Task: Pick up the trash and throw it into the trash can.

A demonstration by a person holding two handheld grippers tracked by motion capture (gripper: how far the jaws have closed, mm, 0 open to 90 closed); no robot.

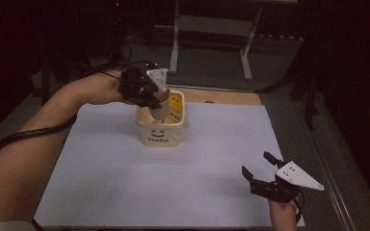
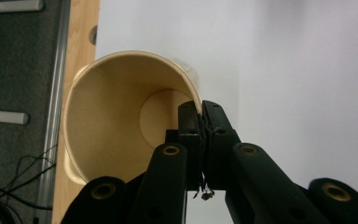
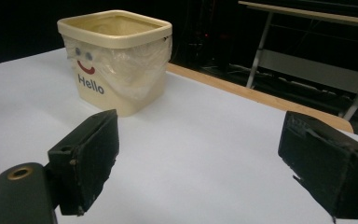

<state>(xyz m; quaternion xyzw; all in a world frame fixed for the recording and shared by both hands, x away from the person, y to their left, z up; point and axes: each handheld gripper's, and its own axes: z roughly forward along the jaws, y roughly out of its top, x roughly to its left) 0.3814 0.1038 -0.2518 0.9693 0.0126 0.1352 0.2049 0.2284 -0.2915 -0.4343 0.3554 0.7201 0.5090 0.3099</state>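
A cream square bin [image 1: 160, 132] with a smiley face and the word "Hello" stands at the back middle of the white table top; it also appears in the right gripper view [image 3: 116, 60], with a clear liner hanging over its rim. My left gripper [image 1: 150, 96] hovers over the bin's back left corner, shut on the rim of a tan paper cup [image 1: 163, 104]. In the left gripper view the jaws [image 2: 201, 112] pinch the cup's wall, and the cup [image 2: 116, 121] looks hollow inside. My right gripper [image 1: 256, 163] rests open near the front right, nothing between its pads [image 3: 91, 158].
A white sheet [image 1: 125, 178] covers the table, with a wooden strip [image 1: 231, 97] along its far edge. Behind stand the metal legs of another desk [image 1: 175, 43]. Cables [image 2: 14, 186] lie on the grey floor to the left.
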